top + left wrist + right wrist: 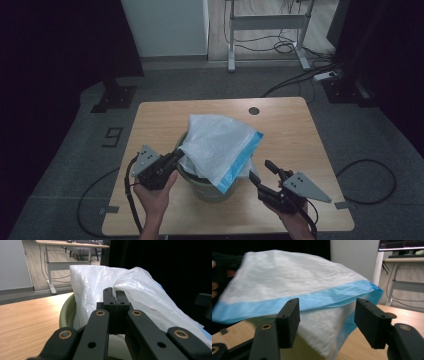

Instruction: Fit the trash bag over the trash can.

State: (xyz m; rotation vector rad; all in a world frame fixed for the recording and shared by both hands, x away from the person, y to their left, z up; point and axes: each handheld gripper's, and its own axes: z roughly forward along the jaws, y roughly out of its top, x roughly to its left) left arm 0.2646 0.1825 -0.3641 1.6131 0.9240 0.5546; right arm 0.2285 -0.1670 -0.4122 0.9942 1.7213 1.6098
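Draped over a green bin (212, 190) at the near middle of a wooden table (290, 120), with a white plastic bag (220, 142) rising above the bin's rim and its blue hem (240, 162) hanging down the bin's right side. At the bin's left rim, left gripper (176, 156), jaws pressed together on a fold of the bag, the film bunched up just past the tips. Just right of the bin, right gripper (261, 172), jaws spread wide and holding nothing, the blue hem right ahead of them, not touched.
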